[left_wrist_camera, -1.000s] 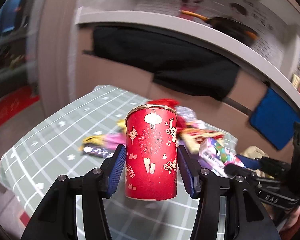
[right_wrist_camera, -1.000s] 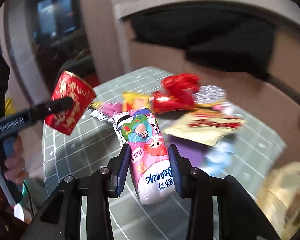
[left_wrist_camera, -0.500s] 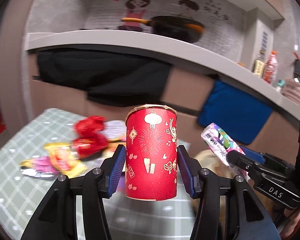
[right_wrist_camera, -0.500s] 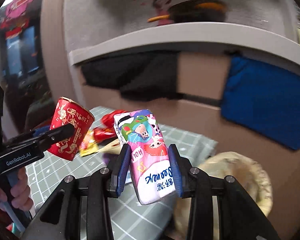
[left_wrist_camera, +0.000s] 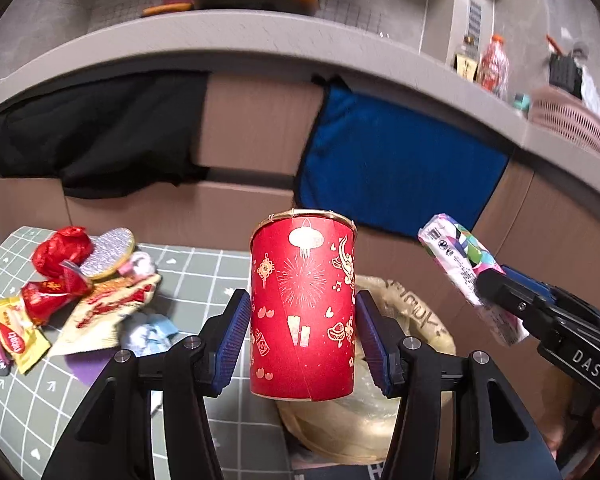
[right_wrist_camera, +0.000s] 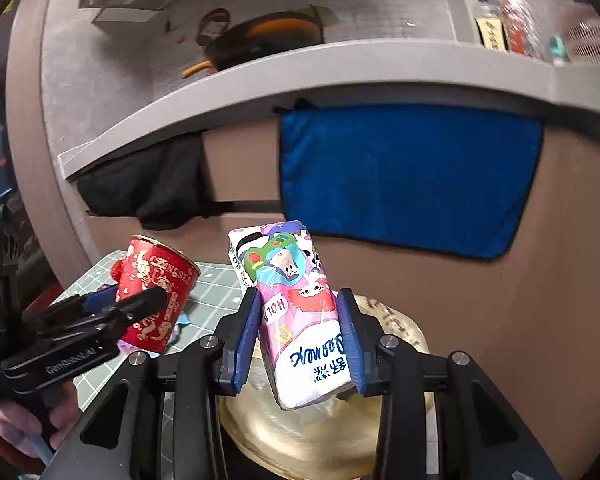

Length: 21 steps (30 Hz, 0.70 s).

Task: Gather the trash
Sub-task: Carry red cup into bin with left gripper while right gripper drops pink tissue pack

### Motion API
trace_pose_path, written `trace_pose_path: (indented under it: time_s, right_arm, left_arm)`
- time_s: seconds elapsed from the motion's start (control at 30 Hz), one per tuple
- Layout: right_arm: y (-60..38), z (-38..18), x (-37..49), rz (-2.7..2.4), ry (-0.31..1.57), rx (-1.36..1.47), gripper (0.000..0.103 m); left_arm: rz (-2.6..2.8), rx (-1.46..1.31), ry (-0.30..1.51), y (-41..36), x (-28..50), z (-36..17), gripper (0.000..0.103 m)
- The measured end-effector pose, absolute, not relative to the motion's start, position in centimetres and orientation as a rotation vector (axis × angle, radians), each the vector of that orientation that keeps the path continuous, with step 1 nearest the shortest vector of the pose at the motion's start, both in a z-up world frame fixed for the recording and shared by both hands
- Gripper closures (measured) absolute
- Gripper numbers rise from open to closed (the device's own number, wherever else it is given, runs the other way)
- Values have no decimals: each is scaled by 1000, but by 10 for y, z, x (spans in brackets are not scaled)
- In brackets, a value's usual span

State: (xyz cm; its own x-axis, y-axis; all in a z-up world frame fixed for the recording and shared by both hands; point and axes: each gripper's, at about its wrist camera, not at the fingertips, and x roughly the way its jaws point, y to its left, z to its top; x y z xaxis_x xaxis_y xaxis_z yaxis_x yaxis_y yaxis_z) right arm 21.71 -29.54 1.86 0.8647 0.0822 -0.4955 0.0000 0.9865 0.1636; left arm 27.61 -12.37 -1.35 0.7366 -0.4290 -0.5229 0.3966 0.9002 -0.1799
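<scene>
Left wrist view. The left hand-held gripper (left_wrist_camera: 302,330) holds a red paper cup (left_wrist_camera: 303,312) upright, its blue pads pressing the lower half of the cup wall from both sides. The cup hangs above a yellowish bag-lined trash bin (left_wrist_camera: 420,320) just right of the desk (left_wrist_camera: 204,276). A thin paper wall is judged light and easily crushed; hold low on the body, where the base stiffens it, with gentle pressure. Snack wrappers (left_wrist_camera: 72,300) remain piled at far left of the desk. At right, the right hand-held gripper (left_wrist_camera: 496,288) carries a tissue pack (left_wrist_camera: 464,268).

Right wrist view. The right hand-held gripper (right_wrist_camera: 300,338) clamps the tissue pack (right_wrist_camera: 300,312) across its narrow sides, tilted, directly over the trash bin (right_wrist_camera: 396,320). The pack is judged soft, light and film-wrapped, hence slippery; a mid-body hold suits it. At left, the left hand-held gripper (right_wrist_camera: 140,300) bears the paper cup (right_wrist_camera: 156,296), leaning.
</scene>
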Motion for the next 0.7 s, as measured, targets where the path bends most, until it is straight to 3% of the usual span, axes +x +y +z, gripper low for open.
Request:
trace_pose_path:
  time_s: [0.5, 0.7]
  right_arm:
    - [-322, -20, 234, 10, 585, 230, 67]
    - [-331, -37, 244, 7, 608, 275, 61]
  left_arm:
    - [-482, -2, 665, -156, 303, -48, 47]
    - [-625, -21, 686, -160, 313, -53, 35]
